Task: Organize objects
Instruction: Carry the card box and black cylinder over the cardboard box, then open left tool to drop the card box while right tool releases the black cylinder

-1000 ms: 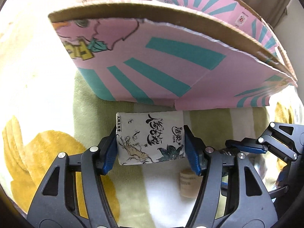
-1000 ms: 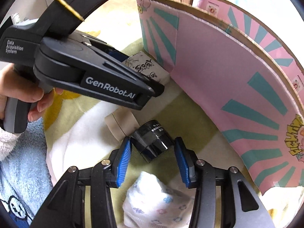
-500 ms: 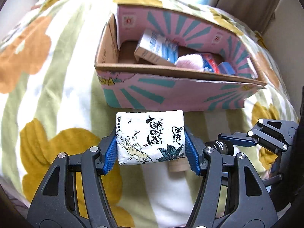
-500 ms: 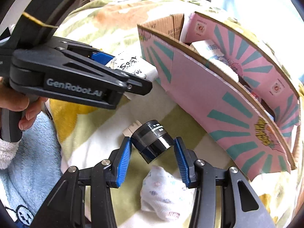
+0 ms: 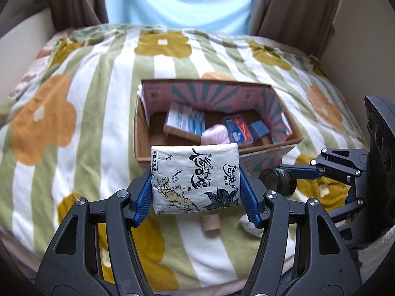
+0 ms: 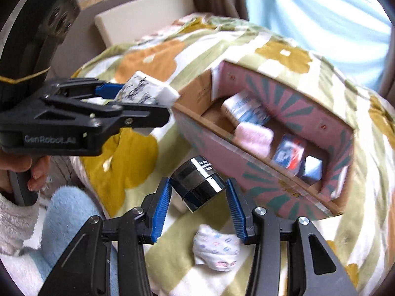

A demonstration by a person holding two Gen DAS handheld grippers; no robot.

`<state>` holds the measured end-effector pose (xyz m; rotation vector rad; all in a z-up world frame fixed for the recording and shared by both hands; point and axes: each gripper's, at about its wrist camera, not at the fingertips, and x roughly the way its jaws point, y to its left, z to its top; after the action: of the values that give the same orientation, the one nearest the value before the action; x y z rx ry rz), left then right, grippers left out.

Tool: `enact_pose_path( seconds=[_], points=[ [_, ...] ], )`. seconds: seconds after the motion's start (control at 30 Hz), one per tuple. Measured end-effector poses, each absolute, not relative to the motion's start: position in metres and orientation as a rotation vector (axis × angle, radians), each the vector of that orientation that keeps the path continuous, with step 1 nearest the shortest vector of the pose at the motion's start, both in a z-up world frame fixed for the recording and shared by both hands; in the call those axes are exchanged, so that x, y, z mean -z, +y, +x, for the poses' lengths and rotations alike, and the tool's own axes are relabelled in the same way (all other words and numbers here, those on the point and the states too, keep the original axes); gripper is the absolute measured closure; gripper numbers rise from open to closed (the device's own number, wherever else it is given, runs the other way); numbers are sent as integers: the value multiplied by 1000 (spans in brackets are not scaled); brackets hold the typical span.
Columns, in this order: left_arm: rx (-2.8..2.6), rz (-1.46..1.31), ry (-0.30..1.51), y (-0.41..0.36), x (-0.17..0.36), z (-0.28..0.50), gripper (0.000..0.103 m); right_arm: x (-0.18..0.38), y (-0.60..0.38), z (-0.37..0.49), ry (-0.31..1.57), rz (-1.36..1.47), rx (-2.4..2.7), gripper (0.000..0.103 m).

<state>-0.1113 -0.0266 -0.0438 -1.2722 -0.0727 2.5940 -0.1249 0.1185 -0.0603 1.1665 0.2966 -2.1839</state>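
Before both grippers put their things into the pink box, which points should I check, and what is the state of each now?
1. Left gripper shut on tissue pack: ok.
2. Right gripper shut on black jar: cannot tell; a gap shows at the right finger.
3. Pink box open on top: ok.
4. Free floor at the box's left end: ok.
5. Both loads already over the box: not ok, they hang in front of it.
6. Small sock and beige tube packed: not ok, they lie on the blanket.
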Motion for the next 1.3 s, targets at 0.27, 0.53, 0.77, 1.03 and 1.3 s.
enact_pose_path(
  seconds=[0.27,0.53,0.77,1.03,1.3],
  points=[
    [-2609,-1235,-18,-17,16,-143,44,21,134,-157,203,1158,2280,61],
    [-2586,-1281,-25,-11,30,-186,44,22,143,-214,52,1237,2332,61],
    [-2563,-1368,-26,-10,66,-223,44,51,147,-266,-6,1337,2346,61],
    [-2533,-1458,-2,-9,110,-240,44,87,146,-297,-8,1415,2321,61],
    [-2542,-1485,65,-6,121,-239,44,94,147,-308,-26,1425,2324,61]
  ],
)
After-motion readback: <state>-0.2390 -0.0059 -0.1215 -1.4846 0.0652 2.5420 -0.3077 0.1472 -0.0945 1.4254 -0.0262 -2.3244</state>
